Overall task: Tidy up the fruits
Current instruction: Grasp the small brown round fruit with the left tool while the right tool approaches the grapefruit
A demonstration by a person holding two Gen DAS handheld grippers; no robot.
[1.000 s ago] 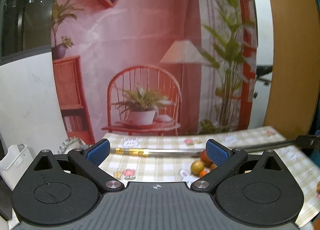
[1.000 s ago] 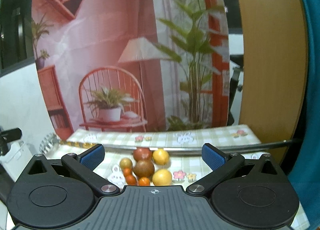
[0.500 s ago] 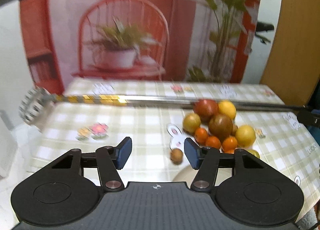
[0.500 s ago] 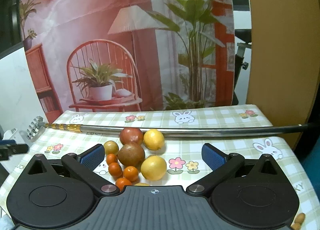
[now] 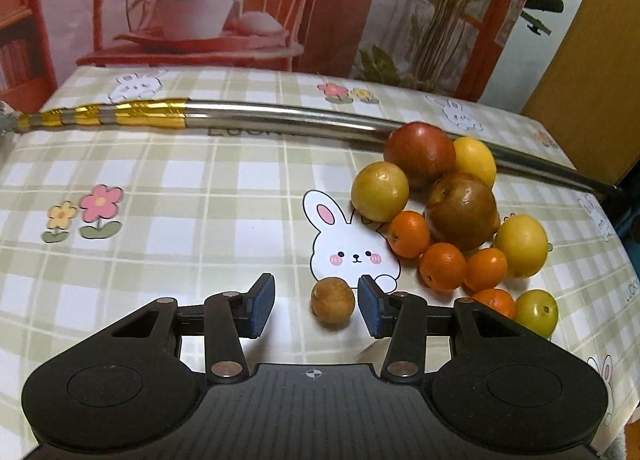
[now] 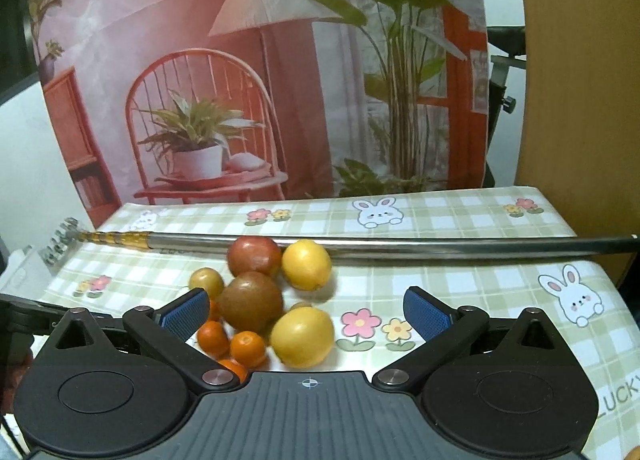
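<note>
Brown small fruit [image 5: 333,300] between left gripper [image 5: 316,310] closing jaws, untouched, right gripper [image 6: 306,310] jaws released

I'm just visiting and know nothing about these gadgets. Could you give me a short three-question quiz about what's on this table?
1. True or false: the small brown fruit lies between the fingers of the left hand-held gripper.
2. What lies behind the fruit pile: A) a metal rod, B) a broom, C) a rope?
3. Fill in: the right hand-held gripper stands wide ____.

Key: 1 true, though a gap shows on its left side. 2 A, the metal rod. 3 open.
</note>
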